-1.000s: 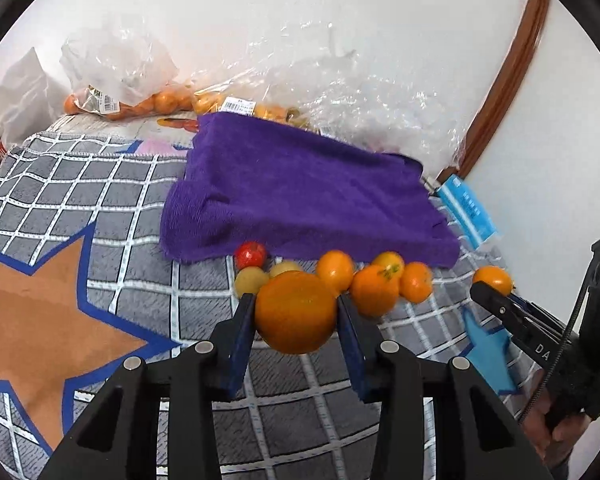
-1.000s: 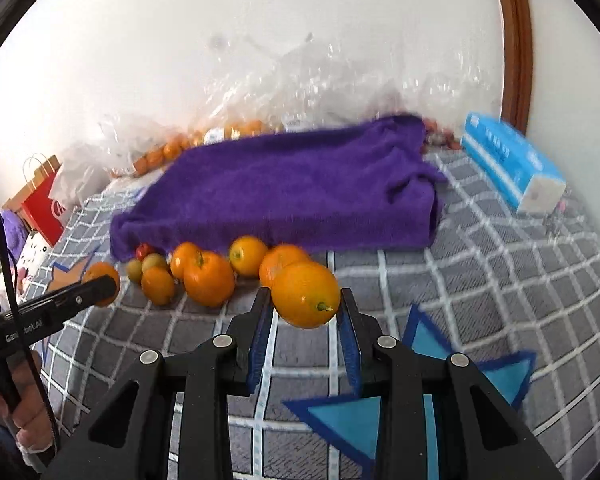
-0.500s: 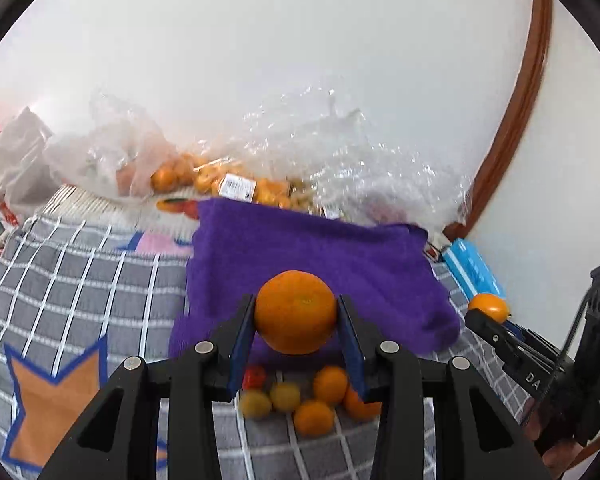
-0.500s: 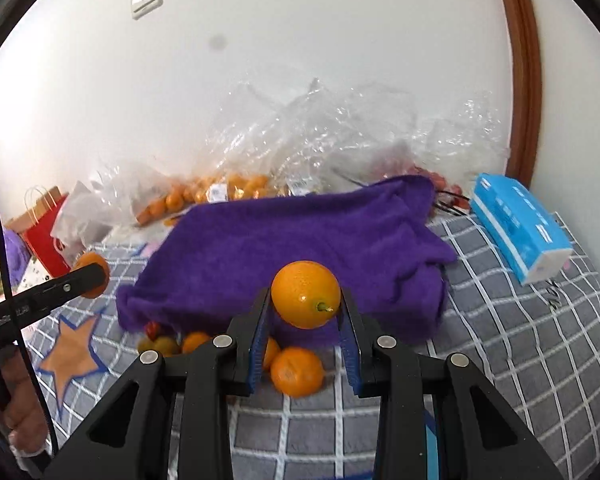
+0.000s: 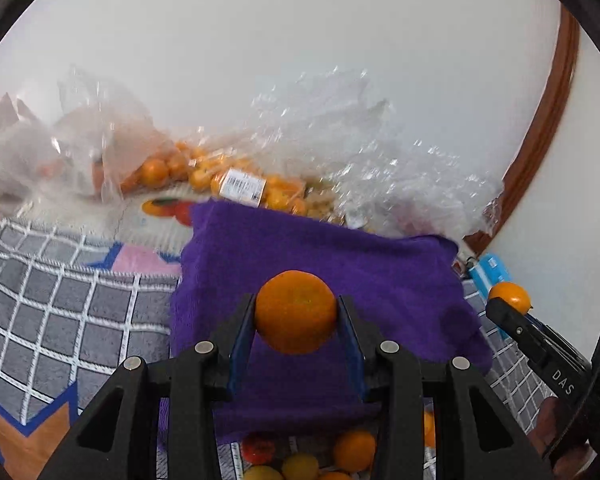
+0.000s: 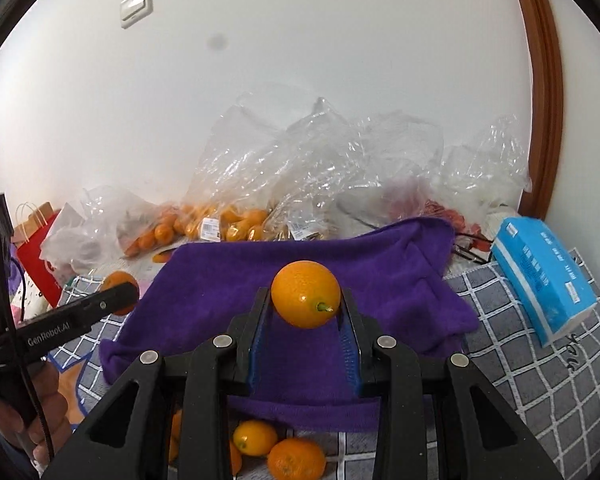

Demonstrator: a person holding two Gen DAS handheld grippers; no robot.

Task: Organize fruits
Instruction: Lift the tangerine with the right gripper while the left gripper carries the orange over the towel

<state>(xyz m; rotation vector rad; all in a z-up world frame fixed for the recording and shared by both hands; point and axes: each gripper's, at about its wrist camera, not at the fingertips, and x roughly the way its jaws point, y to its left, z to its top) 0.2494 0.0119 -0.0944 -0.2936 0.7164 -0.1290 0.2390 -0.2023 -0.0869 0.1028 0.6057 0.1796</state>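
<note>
while each claw clamps fruit: left gripper (image 5: 296,312) mandarin (image 5: 295,311), right gripper (image 6: 306,308) orange (image 6: 305,294), above purple towel (image 6: 228,276)

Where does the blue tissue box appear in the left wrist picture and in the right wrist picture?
Left wrist view: the blue tissue box is only a small piece at the right edge, past the right corner of the purple towel.
Right wrist view: the box shows whole at the right, lying on the grey checked cloth.
Shared landmark: the purple towel, left of the box in both views.
</note>
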